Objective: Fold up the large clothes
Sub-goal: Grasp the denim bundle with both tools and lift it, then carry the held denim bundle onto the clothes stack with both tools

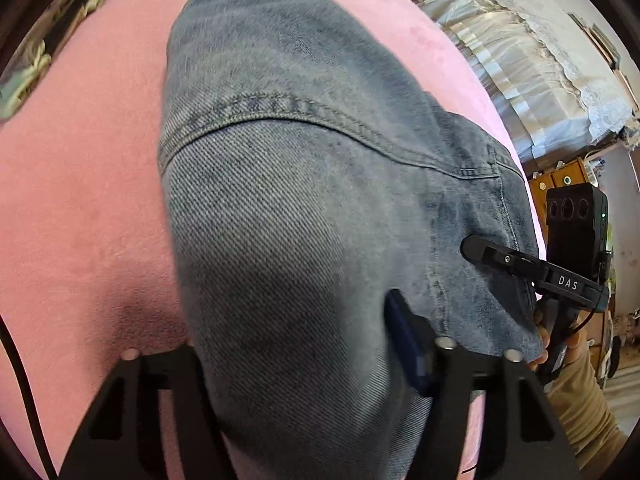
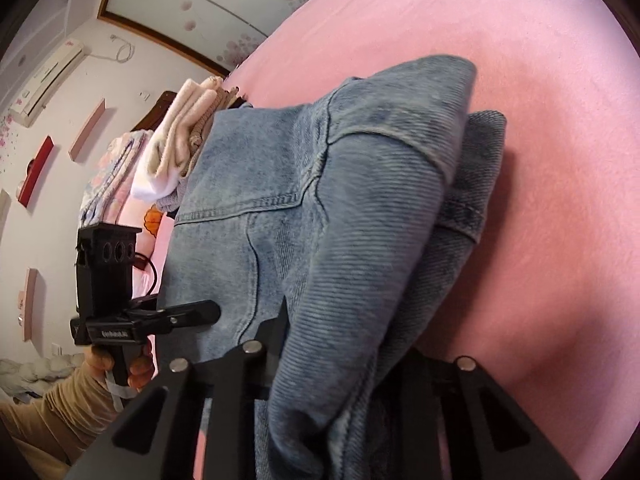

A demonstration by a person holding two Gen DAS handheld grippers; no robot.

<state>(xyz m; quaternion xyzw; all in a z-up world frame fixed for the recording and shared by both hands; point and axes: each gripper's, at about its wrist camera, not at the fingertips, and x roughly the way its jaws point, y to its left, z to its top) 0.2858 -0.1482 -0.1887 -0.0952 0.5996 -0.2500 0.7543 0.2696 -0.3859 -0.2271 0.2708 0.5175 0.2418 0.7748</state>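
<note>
The denim garment (image 2: 320,208) lies bunched on the pink bed (image 2: 540,120). Both tongs, left (image 1: 304,364) and right (image 2: 344,344), apparently clench its near edge; lift evenly toward twelve o'clock, keeping the fold aligned.

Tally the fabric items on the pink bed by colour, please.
Blue: 1, faded blue denim jeans
Cream and white: 1, folded cream-white fabric stack
Floral pastel: 1, floral patterned pastel cloth
Total: 3
</note>
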